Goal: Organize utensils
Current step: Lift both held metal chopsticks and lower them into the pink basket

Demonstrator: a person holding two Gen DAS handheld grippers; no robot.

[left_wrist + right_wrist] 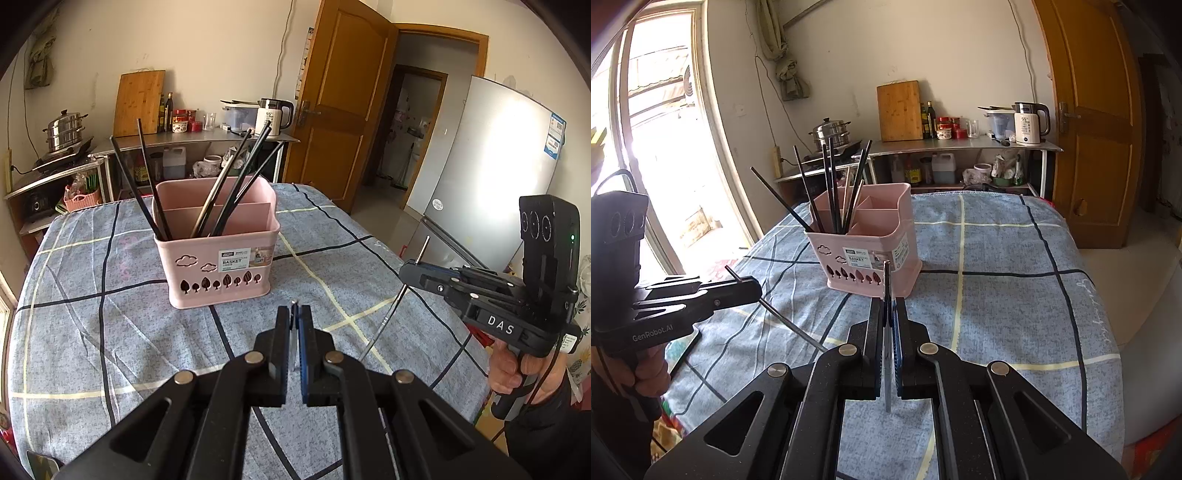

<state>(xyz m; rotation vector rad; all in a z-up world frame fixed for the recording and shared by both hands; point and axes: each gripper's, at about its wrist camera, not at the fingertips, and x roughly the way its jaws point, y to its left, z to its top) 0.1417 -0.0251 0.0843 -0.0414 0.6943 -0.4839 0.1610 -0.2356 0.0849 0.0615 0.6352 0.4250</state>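
chopsticks in both grips: my left hand-held gripper (294, 321) is clamped on one thin metal chopstick (293, 343), and my right hand-held gripper (888, 317) is clamped on a second chopstick (886, 280), which stands up between its pads. both hang above the desk (110, 332), on the near side of the pink utensil basket (218, 273), whose near-left compartment already bristles with black chopsticks (236, 177). i judge this the carry step, between pickup and drop. next i'd bring each tip over that compartment (tilted more upright), lower it past the rim, then let the pads part.
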